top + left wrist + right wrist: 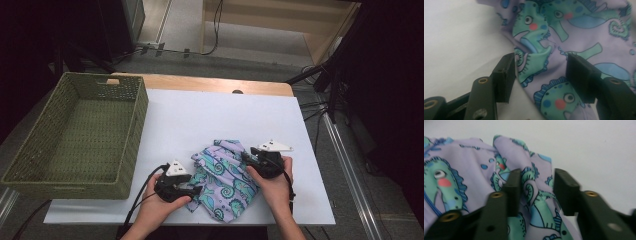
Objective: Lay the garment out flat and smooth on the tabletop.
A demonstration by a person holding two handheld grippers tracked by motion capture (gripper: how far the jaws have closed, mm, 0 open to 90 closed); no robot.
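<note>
A crumpled lilac cloth (pixel 225 175) printed with teal seahorses lies on the white table top (pixel 210 120) near its front edge. My left gripper (pixel 196 190) is at the cloth's lower left edge. In the left gripper view its jaws (pixel 541 58) stand apart over a raised fold of the cloth (pixel 534 62), and neither pad presses on it. My right gripper (pixel 248 160) is at the cloth's upper right corner. In the right gripper view its jaws (pixel 537 172) straddle a ridge of the cloth (pixel 534 192), with a gap showing on the right side.
A deep green woven basket (pixel 142 115) stands at the left of the table, with nothing in it. Bare white surface stretches behind and to the right of the cloth. Cables and dark stands lie on the floor beyond the table's right edge.
</note>
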